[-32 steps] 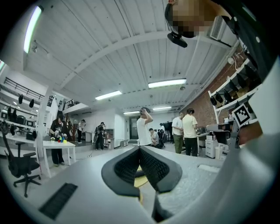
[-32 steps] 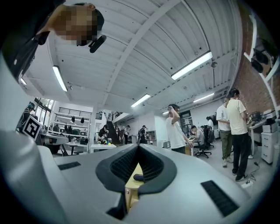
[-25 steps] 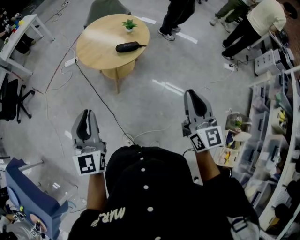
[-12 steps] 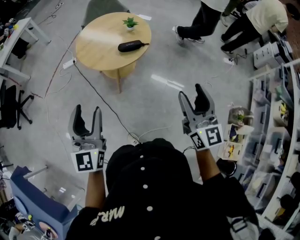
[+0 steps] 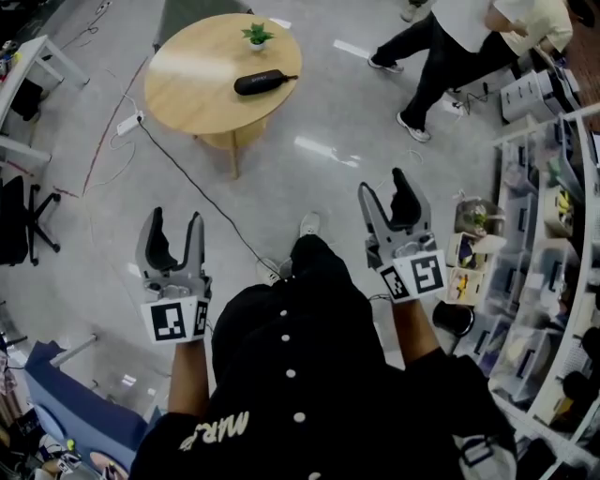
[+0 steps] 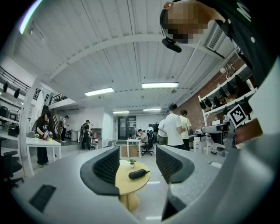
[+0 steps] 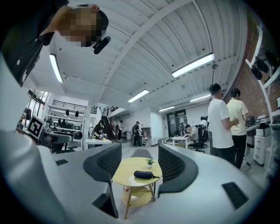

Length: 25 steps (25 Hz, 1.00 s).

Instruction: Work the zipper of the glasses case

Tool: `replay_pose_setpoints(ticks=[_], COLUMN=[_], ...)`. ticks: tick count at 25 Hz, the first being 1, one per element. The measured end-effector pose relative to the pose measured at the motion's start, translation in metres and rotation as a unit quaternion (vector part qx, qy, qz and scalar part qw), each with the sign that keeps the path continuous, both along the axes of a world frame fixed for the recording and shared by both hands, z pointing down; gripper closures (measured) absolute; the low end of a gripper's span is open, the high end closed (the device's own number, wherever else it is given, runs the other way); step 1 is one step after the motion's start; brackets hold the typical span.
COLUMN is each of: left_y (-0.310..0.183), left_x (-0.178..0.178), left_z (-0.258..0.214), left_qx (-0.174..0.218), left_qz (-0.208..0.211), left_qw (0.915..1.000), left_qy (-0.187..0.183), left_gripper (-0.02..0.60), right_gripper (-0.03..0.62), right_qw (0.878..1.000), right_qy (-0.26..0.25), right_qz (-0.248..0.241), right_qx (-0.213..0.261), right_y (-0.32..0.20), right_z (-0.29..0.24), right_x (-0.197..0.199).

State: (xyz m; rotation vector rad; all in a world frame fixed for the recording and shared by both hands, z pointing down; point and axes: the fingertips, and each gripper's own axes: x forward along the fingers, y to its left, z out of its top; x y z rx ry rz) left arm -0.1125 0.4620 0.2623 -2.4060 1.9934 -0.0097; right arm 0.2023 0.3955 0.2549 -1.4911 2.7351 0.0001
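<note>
The black zipped glasses case (image 5: pixel 264 82) lies on a round wooden table (image 5: pixel 187 84) several steps ahead, far from both grippers. It also shows between the jaws in the left gripper view as the case (image 6: pixel 138 173), and in the right gripper view as the case (image 7: pixel 144 175). My left gripper (image 5: pixel 174 225) is held at waist height on the left, its jaws opening with nothing between them. On the other side my right gripper (image 5: pixel 382 187) stands open and empty. Both point toward the table (image 7: pixel 127 173).
A small potted plant (image 5: pixel 255 37) stands on the table behind the case. A black cable (image 5: pixel 187 178) runs across the grey floor from the table toward me. Shelves (image 5: pixel 553 234) line the right side. A person (image 5: pixel 450 47) walks at the back right, and a grey chair (image 5: pixel 202 11) stands behind the table.
Both grippers went from shut to open. The person at the back walked to the right. The holder's foot has stepped forward toward the table.
</note>
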Motion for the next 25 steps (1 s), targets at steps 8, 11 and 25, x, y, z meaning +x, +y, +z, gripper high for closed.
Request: replay_pose_setpoints(ticks=[8, 11, 25], left_y=[-0.021, -0.037, -0.176], left_x=[-0.002, -0.002, 0.014], left_z=[0.007, 0.008, 0.004], left_qx=[-0.003, -0.002, -0.017], left_qz=[-0.006, -0.011, -0.028], left_qw=[1.0000, 0.9999, 0.9994], left_qy=[-0.001, 0.000, -0.007], left_gripper=[0.339, 0.339, 0.339], right_gripper=[0.352, 0.353, 0.355], right_qw=[1.000, 1.000, 0.999], right_qy=[-0.011, -0.016, -0.021], right_qz=[0.002, -0.003, -0.039], right_qx=[-0.002, -0.002, -0.005], right_y=[-0.033, -0.055, -0.212], right_z=[0.008, 0.007, 0.002], right_x=[0.000, -0.002, -0.005])
